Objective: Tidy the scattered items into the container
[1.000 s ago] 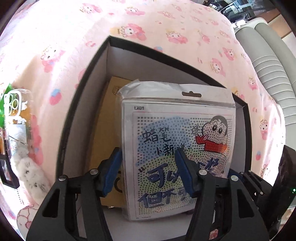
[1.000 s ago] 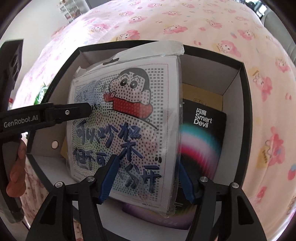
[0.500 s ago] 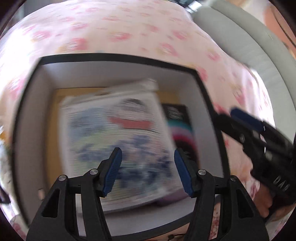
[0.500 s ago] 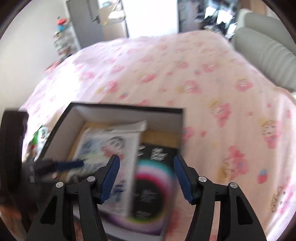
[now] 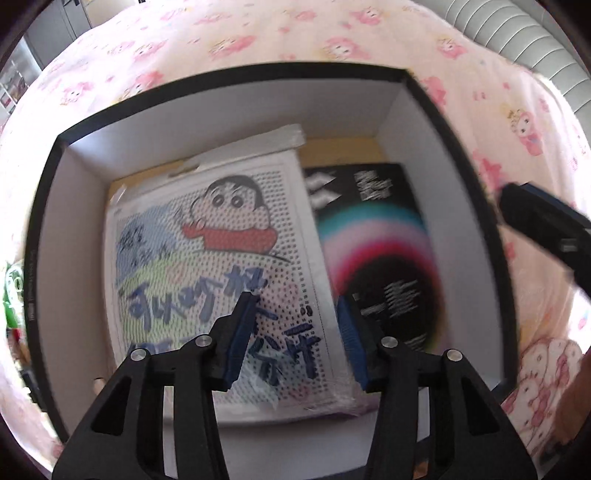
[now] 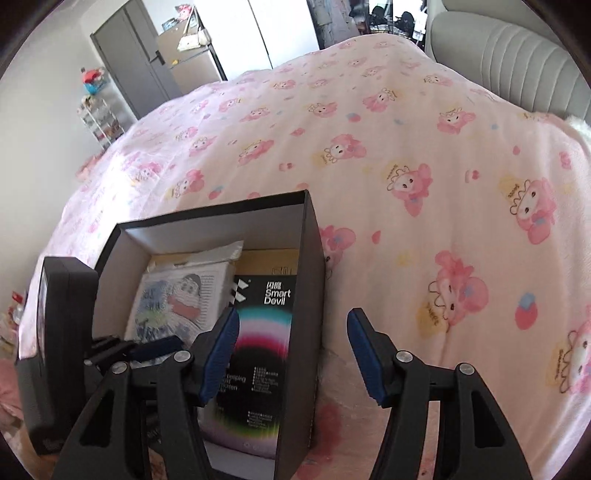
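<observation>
Left wrist view: the left hand-held gripper (image 5: 295, 332) points down into a black cardboard box (image 5: 236, 79) with smooth white inner walls, standing on a bed (image 5: 258, 33) covered in soft pink cartoon-print fabric. Its jaws have just been closing and now stand about half apart, with nothing between the blue ribbed pads; they hang above the box's contents without touching them. Two flat rectangular packs lie side by side in the box: a glossy plastic-wrapped cartoon bead-art pack (image 5: 207, 258) on the left, and a black phone-accessory box (image 5: 384, 258) with a rainbow arc on the right, its print blurred. A tan cardboard sheet (image 5: 340, 147) peeks out behind them, mostly covered. The right hand-held gripper (image 5: 543, 225) shows as a dark blur past the box's right wall. Something green at the far left edge is cut off and unreadable.

Right wrist view: the right hand-held gripper (image 6: 291, 354) has wide-open, empty jaws that straddle the black box's (image 6: 310, 280) right wall. Inside are the same two packs, the bead-art pack (image 6: 177, 295) and the accessory box (image 6: 258, 354), marked "Smart Devil". The left gripper's (image 6: 147, 349) body hides the box's left corner. A ribbed grey headboard (image 6: 509, 55) stands beyond the bed (image 6: 406, 129).
</observation>
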`<state>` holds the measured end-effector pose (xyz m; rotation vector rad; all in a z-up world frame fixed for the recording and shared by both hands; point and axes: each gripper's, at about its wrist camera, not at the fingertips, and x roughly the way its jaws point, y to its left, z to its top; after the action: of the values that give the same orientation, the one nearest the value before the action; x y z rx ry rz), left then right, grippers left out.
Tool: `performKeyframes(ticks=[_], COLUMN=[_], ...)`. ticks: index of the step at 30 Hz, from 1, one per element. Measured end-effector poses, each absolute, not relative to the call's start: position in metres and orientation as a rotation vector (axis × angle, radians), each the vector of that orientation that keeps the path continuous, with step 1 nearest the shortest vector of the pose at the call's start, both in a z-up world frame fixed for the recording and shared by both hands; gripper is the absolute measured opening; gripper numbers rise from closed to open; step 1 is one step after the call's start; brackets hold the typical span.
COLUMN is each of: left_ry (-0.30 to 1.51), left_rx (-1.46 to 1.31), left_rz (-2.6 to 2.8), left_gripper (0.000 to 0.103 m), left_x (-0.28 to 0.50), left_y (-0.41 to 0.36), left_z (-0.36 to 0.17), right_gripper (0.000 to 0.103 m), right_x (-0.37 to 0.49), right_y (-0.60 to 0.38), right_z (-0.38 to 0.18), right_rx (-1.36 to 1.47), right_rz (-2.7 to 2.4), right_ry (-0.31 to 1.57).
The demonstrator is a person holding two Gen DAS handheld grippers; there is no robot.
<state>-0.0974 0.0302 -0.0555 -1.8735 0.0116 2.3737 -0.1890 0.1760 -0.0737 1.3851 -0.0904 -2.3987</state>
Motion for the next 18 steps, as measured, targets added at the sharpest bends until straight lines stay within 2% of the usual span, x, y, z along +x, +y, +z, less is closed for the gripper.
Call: performKeyframes(ticks=[2,6,7,18], left_ry=[-0.033,-0.431,-0.486,-0.426], left_rx=[-1.879,-1.762,-1.740,-1.843], left_rz=[2.347,2.242,2.257,2.437], left_gripper=[0.045,0.045,0.045,0.045], left_x=[-0.096,-0.099,-0.101,-0.169], left_y=[0.012,-0.040,-0.051,-0.107], left_z=[-0.052,-0.040,-0.040,-0.054], right_gripper=[0.058,0.058,0.058,0.057], right_x=[-0.185,-0.195,-0.201,-0.261], right_y=[0.172,0.144,0.134,0.056], right_z=[-0.062,-0.054,-0.058,-0.128], right_rx=[1.324,1.312,1.346,1.540], right_rz=[-2.357,-2.384,-2.363,-2.264], right_ry=[-0.104,0.021,0.037,0.263])
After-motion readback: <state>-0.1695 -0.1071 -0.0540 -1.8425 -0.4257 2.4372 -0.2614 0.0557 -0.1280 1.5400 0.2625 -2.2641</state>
